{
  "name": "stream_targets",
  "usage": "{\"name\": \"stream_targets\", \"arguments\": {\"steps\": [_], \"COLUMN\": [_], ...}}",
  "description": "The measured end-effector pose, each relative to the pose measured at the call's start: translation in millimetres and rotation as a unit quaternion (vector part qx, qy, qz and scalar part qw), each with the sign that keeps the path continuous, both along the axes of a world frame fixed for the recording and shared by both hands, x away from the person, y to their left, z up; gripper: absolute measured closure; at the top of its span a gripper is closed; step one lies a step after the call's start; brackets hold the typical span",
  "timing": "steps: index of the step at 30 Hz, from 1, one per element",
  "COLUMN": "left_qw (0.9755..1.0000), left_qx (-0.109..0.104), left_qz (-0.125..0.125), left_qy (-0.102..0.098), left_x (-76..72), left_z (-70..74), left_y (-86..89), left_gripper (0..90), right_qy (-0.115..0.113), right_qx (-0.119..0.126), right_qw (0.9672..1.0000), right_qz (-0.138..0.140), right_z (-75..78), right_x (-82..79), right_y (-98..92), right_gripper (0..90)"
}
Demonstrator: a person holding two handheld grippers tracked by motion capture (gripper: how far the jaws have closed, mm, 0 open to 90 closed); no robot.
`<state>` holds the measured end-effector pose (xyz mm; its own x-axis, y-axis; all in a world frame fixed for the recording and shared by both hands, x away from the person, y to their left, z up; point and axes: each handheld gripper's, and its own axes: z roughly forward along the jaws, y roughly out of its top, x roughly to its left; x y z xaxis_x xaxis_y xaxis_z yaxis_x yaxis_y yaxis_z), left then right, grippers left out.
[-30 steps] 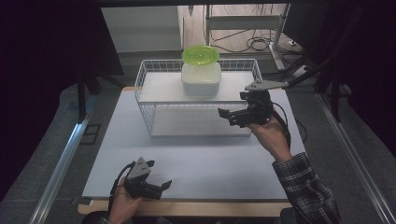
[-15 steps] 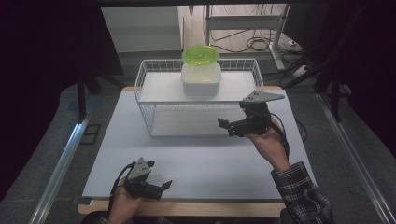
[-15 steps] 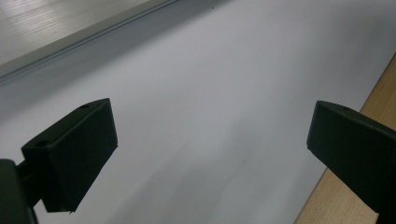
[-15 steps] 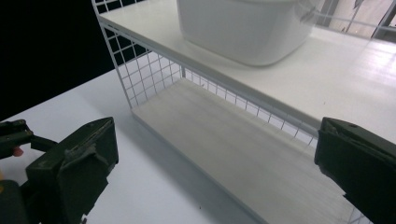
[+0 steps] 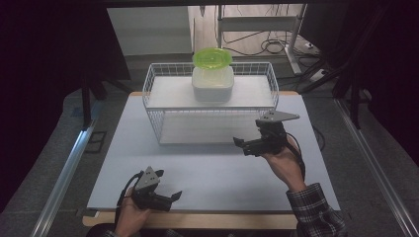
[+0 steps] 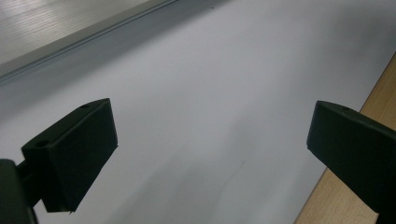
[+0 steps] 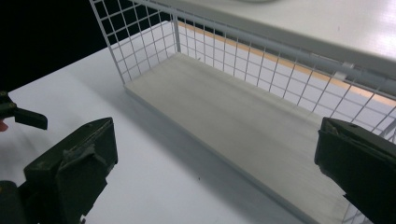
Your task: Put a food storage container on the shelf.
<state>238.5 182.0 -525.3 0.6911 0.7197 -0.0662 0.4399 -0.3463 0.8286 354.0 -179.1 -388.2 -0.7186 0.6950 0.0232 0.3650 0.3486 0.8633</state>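
Looking down from the high view, the right gripper (image 5: 245, 143) hangs just in front of the wire shelf rack (image 5: 163, 123), held up off the table (image 5: 207, 168) in the person's raised right hand (image 5: 281, 160), its jaws spread apart and gripping nothing; it points leftward along the rack's open front, which suits a hand lingering close to the work. On the rack's upper shelf sits a white container (image 5: 213, 81), and a green lid (image 5: 212, 57) rests on top of it, toward the back of the shelf and well apart from both grippers, so whatever gets handled next probably lies up there. The left gripper (image 5: 170, 197) lies low near the table's near edge, cradled in the left hand (image 5: 129, 217), also spread and empty, parked out of the way as though waiting. From the left gripper view, the two black jaws stand wide apart over bare pale table surface (image 6: 196, 93), with the wooden table edge (image 6: 336, 196) at the lower right, confirming that this tool rests at the near rim with nothing between its pads. From the right gripper view, the jaws are likewise wide and empty, framing the rack's lower shelf board (image 7: 233, 121) behind its wire grid (image 7: 140, 42), which is bare; the upper shelf's front edge (image 7: 299, 42) crosses the top, and a tip of the other gripper (image 7: 21, 114) pokes in at the left.
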Motion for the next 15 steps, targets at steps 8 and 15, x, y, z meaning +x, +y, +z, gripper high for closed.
{"name": "stream_targets", "arguments": {"steps": [8,15], "left_qw": [1.0,1.0], "left_qx": [0.003,0.004], "left_qz": [-0.001,-0.002], "left_qy": [-0.001,0.0], "left_x": [0.1,-0.3], "left_z": [-0.1,-0.1], "left_y": [-0.2,-0.6], "left_gripper": [1.4,1.4], "right_qy": [0.008,0.002], "right_qx": [0.019,0.026], "right_qw": [0.9997,0.9996], "right_qz": [-0.009,-0.006], "right_z": [-21.6,-27.5], "right_x": [-7.2,-14.5], "right_y": [-13.2,-21.2], "right_gripper": [0.0,0.0]}}
